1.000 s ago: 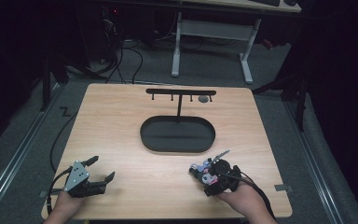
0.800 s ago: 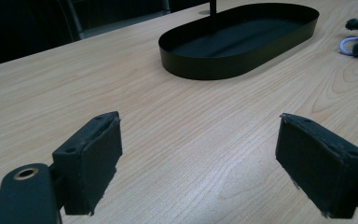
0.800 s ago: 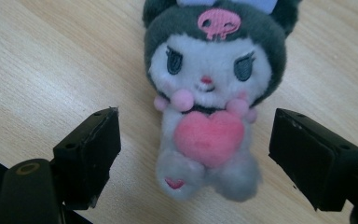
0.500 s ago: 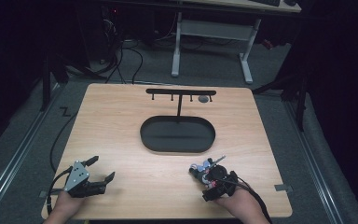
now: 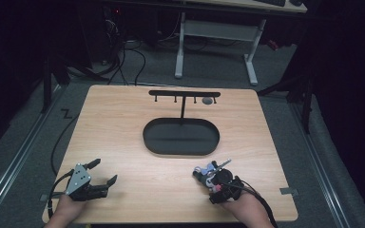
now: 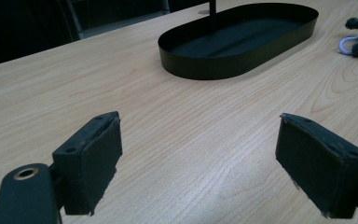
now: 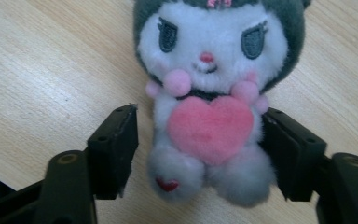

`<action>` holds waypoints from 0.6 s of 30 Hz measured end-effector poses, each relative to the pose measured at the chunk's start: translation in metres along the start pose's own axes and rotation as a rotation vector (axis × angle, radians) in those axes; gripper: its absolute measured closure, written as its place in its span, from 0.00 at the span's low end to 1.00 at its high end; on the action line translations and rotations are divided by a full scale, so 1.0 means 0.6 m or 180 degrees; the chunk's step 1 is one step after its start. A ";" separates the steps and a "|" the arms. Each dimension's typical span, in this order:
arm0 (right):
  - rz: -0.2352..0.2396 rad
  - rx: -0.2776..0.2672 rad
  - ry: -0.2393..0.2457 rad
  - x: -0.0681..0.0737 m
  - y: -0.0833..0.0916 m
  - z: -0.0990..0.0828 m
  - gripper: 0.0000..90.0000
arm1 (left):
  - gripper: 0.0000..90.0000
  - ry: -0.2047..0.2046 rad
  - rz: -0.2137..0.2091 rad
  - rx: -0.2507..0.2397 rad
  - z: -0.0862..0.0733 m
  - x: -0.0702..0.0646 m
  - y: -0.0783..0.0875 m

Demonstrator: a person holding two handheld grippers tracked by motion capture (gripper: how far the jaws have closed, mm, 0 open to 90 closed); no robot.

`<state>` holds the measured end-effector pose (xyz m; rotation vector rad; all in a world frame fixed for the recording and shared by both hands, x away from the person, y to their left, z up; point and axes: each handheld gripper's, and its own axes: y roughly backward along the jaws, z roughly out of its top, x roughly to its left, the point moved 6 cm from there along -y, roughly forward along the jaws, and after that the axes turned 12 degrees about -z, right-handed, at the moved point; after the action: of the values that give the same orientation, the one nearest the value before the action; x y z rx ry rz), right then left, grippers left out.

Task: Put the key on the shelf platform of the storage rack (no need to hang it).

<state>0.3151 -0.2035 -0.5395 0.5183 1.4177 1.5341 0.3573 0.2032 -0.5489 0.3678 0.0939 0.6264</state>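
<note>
The right tongs [image 7: 200, 154] have been closing around the little plush toy [image 7: 214, 98] lying on the table [image 5: 123, 128], not squeezing yet, while the left tongs [image 6: 200, 163] sit spread wide apart.

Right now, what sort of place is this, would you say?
Probably a lab or workshop set up for recording. A wooden table stands on grey carpet in a dark room, cables trail on the floor behind it, and a white-legged desk stands farther back.

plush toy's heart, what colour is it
Pink heart, clearest in the right gripper view.
</note>
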 end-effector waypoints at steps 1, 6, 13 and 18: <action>-0.0010 -0.0008 0.0029 -0.002 -0.001 0.000 0.39 | 0.17 0.0001 -0.0001 0.0000 0.000 0.000 0.000; -0.0012 0.0005 0.0054 -0.003 -0.006 -0.002 0.46 | 0.17 0.0002 -0.0001 0.0000 0.000 0.000 0.000; -0.0049 -0.0015 0.0067 -0.002 -0.005 -0.001 0.52 | 0.17 -0.0001 -0.0001 0.0000 0.000 0.000 0.000; -0.0059 -0.0091 0.0035 -0.012 0.011 0.007 0.53 | 0.17 0.0000 -0.0002 0.0001 0.000 0.000 0.000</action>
<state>0.3197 -0.2063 -0.5306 0.4788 1.4032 1.5425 0.3573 0.2032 -0.5490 0.3680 0.0939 0.6258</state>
